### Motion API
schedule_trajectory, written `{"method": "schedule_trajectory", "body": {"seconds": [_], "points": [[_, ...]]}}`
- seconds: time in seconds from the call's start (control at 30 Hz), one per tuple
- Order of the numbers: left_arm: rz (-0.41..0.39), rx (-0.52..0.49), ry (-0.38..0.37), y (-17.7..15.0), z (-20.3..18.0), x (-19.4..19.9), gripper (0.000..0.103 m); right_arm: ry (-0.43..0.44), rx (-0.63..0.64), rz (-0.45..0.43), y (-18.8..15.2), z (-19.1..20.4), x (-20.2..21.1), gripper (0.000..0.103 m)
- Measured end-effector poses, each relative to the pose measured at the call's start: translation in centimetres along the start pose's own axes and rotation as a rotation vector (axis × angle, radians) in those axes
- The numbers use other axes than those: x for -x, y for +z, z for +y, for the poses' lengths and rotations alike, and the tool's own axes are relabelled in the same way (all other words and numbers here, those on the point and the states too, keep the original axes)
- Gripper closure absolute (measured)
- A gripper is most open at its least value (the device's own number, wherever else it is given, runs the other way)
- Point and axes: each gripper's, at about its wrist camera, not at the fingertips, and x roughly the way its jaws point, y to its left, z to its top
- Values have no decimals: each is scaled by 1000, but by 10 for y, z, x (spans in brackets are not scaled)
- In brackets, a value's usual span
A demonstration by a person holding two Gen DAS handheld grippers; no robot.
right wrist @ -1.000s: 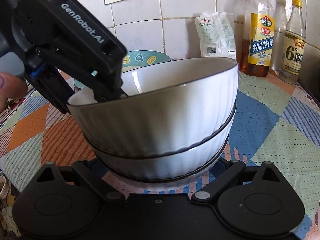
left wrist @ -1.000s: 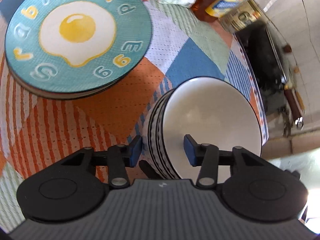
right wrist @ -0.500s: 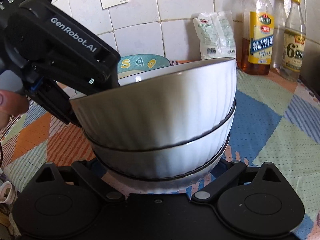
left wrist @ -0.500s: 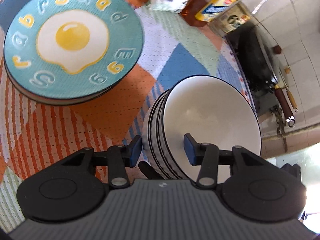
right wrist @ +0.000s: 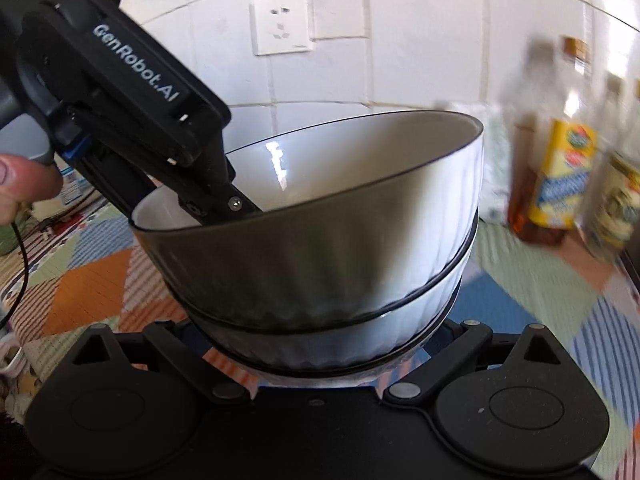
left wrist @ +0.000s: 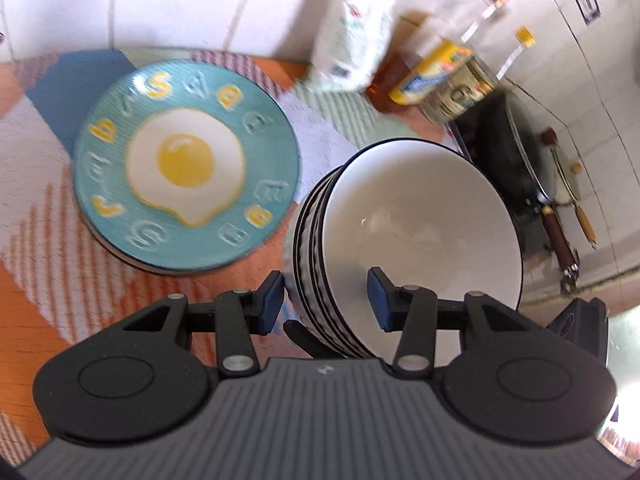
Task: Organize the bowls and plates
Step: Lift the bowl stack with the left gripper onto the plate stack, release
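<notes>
A stack of white ribbed bowls with black rims is held tilted above the patchwork tablecloth. My left gripper straddles the stack's near rims, one blue pad outside and one inside the top bowl, with a visible gap to the walls. In the right wrist view the stack fills the middle; my right gripper's fingers pass under and around its base, tips hidden. A stack of teal fried-egg plates lies on the cloth to the left.
A white packet, a yellow-label oil bottle and a vinegar bottle stand by the tiled wall. A black wok sits to the right. A wall socket is behind.
The bowl stack has risen and tilted more, moving with both grippers. The view has swung up toward the wall, and the plates now sit farther off.
</notes>
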Motion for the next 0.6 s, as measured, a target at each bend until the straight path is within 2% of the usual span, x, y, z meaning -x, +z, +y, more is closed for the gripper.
{"method": "schedule_trajectory", "body": {"seconds": [0.37,0.6], "points": [[-134,112,111,28,37,21,59,162,102,-16,50,2,-62,3],[-143,177,134,43,58,16,59,218,127,17,70,-2,-93,3]]}}
